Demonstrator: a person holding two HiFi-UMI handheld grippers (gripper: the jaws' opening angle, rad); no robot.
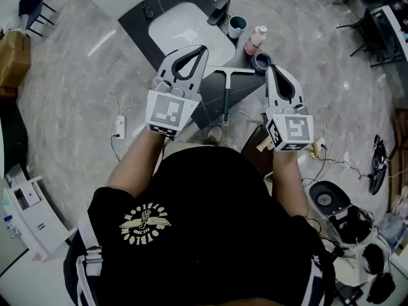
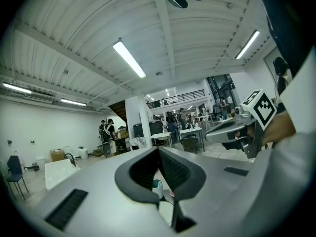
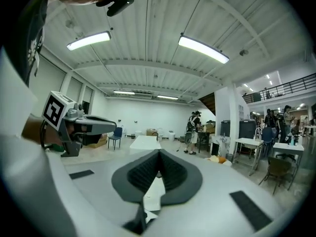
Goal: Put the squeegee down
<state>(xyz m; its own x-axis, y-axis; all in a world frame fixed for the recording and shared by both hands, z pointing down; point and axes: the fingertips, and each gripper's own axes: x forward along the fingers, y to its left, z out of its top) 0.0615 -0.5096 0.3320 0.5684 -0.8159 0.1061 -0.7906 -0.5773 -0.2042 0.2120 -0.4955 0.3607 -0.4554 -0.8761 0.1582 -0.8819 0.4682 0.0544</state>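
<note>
The squeegee (image 1: pixel 225 94), a T-shaped tool with a pale blade bar and a dark handle, lies flat on the dark counter (image 1: pixel 137 16) in the head view, handle towards me. No gripper touches it. My left gripper (image 1: pixel 203 48) (image 2: pixel 159 149) is held up over the counter to the squeegee's left, its jaws shut tip to tip with nothing between them. My right gripper (image 1: pixel 270 69) (image 3: pixel 159 152) is raised to the squeegee's right, also shut and empty. Both point roughly level across the room, and each shows at the edge of the other's view.
A white sink basin (image 1: pixel 191 27) with a black faucet (image 1: pixel 220 8) is set in the counter. Beside it stand a teal cup (image 1: pixel 237 25), a pink bottle (image 1: pixel 256 40) and a dark blue round container (image 1: pixel 262 61). A power strip (image 1: pixel 119 126) and cables lie on the floor.
</note>
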